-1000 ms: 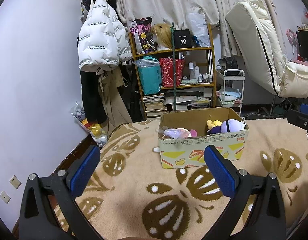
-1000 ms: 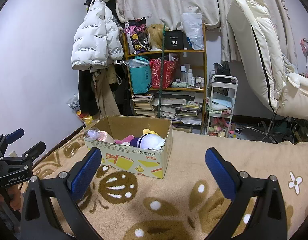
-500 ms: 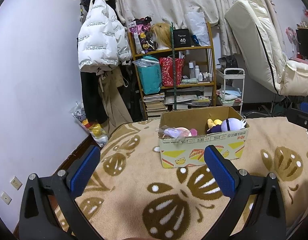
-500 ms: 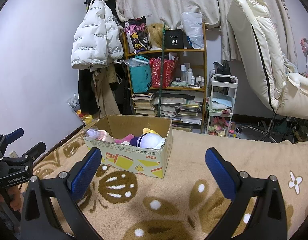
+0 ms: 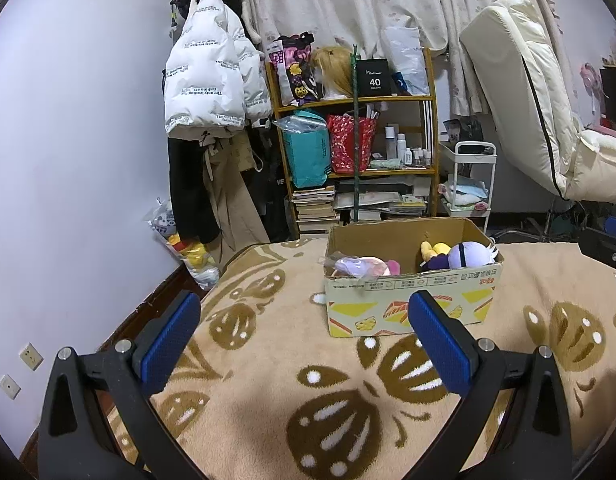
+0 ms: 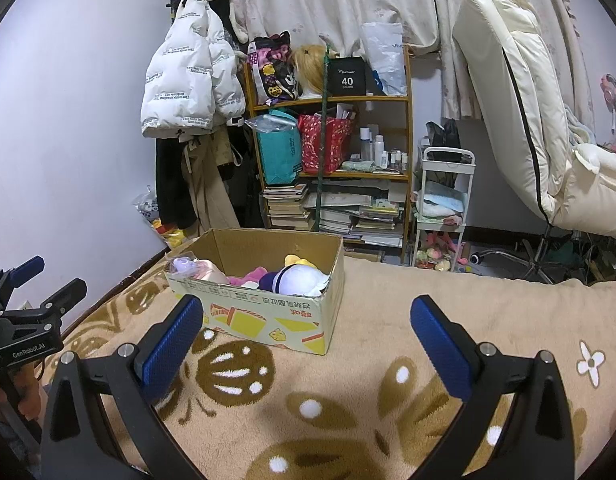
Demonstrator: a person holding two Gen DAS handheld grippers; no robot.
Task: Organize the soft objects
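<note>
- Left gripper (image 5: 304, 338): fingers spread wide, blue pads (image 5: 170, 340) facing each other, nothing between them; it hovers above the blanket (image 5: 268, 380).
- Right gripper (image 6: 308, 340): also spread wide and holding nothing, above the same beige blanket with brown motifs.
- Cardboard box (image 5: 408, 306) sits on the blanket at about 1 o'clock in the left wrist view, 11 o'clock in the right wrist view (image 6: 264, 312); top open.
- Soft toys lie inside the box: a white-and-purple plush (image 6: 298, 280) at its right end, a yellow plush (image 5: 436, 249) touching it, a pale lilac-pink one (image 5: 360, 267) at the left end (partly wrapped in clear plastic).
- Left gripper's body also shows at 9 o'clock in the right wrist view (image 6: 24, 320).
- Background, 12 o'clock: wooden shelf (image 5: 356, 152), white puffer jacket (image 5: 208, 88) hanging to its left.
</note>
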